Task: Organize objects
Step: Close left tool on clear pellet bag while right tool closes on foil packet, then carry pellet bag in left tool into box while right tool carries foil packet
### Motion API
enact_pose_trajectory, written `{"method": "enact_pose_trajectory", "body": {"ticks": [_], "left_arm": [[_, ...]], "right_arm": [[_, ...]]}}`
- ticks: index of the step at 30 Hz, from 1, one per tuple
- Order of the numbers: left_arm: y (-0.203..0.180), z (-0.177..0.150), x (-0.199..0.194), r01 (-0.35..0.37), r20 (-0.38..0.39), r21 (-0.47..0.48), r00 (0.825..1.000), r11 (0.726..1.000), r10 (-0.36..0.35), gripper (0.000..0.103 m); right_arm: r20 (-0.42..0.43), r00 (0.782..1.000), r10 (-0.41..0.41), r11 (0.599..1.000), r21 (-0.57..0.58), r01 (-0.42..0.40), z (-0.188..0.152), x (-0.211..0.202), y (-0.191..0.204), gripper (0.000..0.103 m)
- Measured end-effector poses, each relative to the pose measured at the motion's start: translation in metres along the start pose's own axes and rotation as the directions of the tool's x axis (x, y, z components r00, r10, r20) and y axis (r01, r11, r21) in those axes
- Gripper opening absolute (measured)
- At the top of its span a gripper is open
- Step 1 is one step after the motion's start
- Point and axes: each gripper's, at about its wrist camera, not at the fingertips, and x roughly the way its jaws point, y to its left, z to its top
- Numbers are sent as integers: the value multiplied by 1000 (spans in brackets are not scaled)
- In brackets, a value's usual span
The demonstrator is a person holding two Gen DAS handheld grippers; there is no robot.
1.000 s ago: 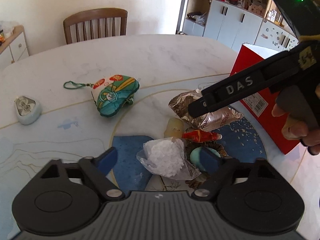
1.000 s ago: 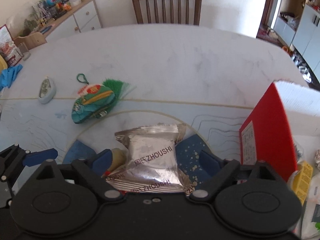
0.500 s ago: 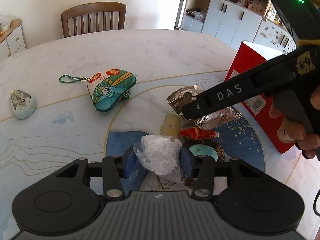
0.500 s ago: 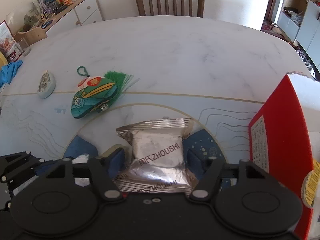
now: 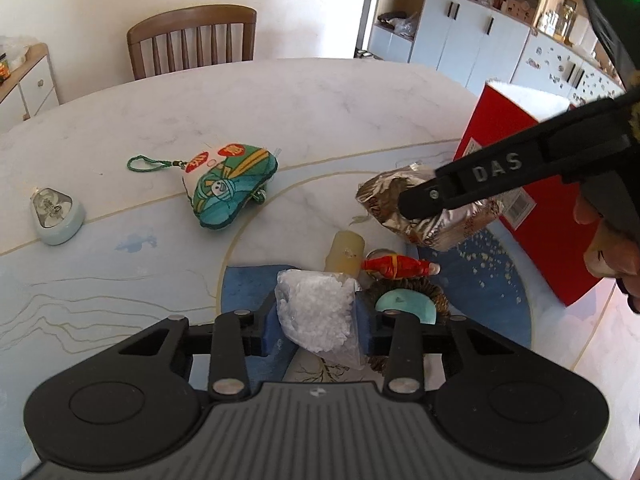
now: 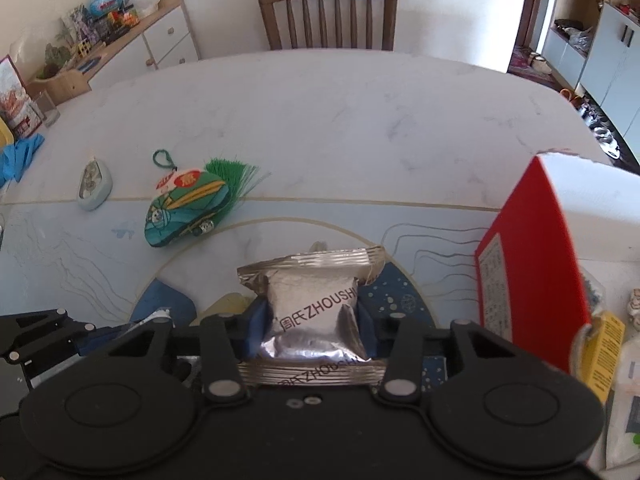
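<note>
My left gripper (image 5: pixel 316 322) is shut on a clear bag of white crystals (image 5: pixel 320 312), held just above the blue patch of the table (image 5: pixel 320 120). My right gripper (image 6: pixel 310 322) is shut on a silver foil ZHOUSHI packet (image 6: pixel 312 300), lifted above the table; the packet also shows in the left wrist view (image 5: pixel 432 212), under the right gripper's black body. A small pile lies below: a pale yellow piece (image 5: pixel 344 250), a red figurine (image 5: pixel 396 267), a teal piece (image 5: pixel 406 306) on a brown woven ring.
A green plush pouch with a cord (image 5: pixel 228 190) and a pale blue fan-shaped case (image 5: pixel 56 216) lie to the left. A red box (image 5: pixel 532 184) stands at the right. A wooden chair (image 6: pixel 328 12) stands at the far side. Yellow and white packs (image 6: pixel 608 356) sit beside the box.
Both grippers closed from open, the left on the bag of crystals, the right on the foil packet. Both have lifted their loads slightly off the pile.
</note>
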Motion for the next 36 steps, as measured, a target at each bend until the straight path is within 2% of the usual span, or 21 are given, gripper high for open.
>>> {"method": "enact_pose_trajectory", "body": {"ticks": [17,27,36], "left_arm": [[-18,24,-72,25,69,-46,997,999,-22,37],[-55,41,-106,39,130,-15,991,999,-37,37],[-102,57,-114,65,153,21,986,998,-67,37]], "right_arm": [[135,989,63,998,18,-66,-6,-97,-8,45],[206,973,106,994,-9,-107,-15,-145,-18,45],[241,966,98,994,29,-108,-34,-175,-63,45]]}}
